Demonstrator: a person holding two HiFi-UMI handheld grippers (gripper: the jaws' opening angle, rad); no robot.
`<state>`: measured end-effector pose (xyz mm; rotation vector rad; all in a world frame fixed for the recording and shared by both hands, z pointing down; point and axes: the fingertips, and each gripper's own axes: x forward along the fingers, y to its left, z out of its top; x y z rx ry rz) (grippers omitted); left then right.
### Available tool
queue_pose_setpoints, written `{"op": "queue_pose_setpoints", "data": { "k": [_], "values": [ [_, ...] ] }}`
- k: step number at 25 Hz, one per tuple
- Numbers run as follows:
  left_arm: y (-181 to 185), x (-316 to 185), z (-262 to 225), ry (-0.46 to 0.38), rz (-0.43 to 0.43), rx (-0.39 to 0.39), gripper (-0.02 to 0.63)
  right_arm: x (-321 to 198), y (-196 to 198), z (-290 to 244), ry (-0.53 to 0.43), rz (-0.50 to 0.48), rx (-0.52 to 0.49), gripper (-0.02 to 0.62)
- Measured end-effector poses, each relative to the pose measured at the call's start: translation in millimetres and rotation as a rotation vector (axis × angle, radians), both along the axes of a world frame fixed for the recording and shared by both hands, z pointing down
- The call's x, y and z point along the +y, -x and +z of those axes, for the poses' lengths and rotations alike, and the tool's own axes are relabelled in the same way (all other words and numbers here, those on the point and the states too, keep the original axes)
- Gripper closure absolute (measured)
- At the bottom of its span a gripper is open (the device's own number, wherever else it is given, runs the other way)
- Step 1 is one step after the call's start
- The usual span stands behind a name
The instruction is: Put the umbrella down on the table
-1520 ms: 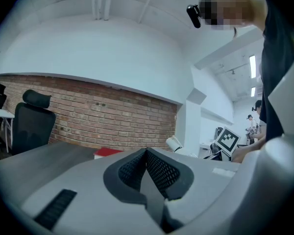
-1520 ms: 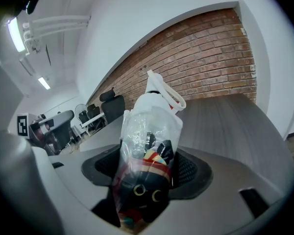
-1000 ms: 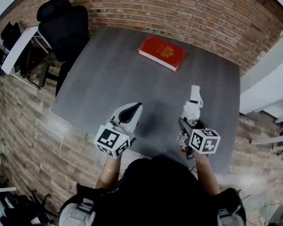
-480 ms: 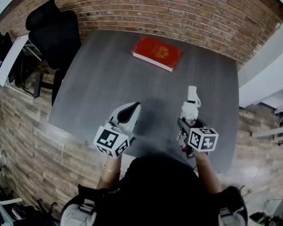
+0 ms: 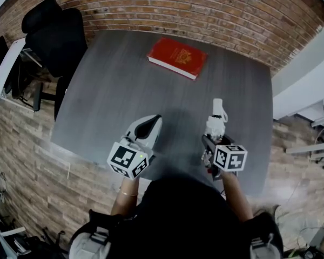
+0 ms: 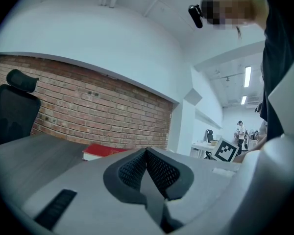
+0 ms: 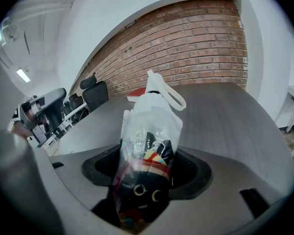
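Observation:
A folded umbrella (image 7: 147, 146) in a clear plastic bag, white strap at its far end, black cat pattern near the jaws, lies between the pads of my right gripper (image 7: 146, 173), which is shut on it. In the head view the umbrella (image 5: 216, 124) sticks out ahead of the right gripper (image 5: 211, 144) above the grey table (image 5: 124, 85), near its front right part. My left gripper (image 5: 149, 125) hovers over the table's front edge, its jaws shut with nothing between them; in its own view the left gripper (image 6: 146, 156) points level across the table.
A red book (image 5: 177, 57) lies at the far middle of the table, also seen as the red book (image 6: 105, 151) ahead of the left gripper. A black office chair (image 5: 54, 34) stands at the far left corner. A brick wall (image 5: 205, 9) runs behind the table.
Both grippers have drifted slightly; the right one with the umbrella has sunk a little toward the table. The jaws stand as before.

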<state>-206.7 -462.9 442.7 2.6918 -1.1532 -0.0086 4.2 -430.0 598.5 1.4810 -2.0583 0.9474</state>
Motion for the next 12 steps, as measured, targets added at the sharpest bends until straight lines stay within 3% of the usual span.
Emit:
{"op": "queue_pose_setpoints", "data": {
  "k": [12],
  "values": [
    [-1.6, -9.0, 7.9, 0.015, -0.001, -0.002, 0.604, -8.8, 1.2, 21.6, 0.045, -0.04, 0.064, 0.305]
  ]
}}
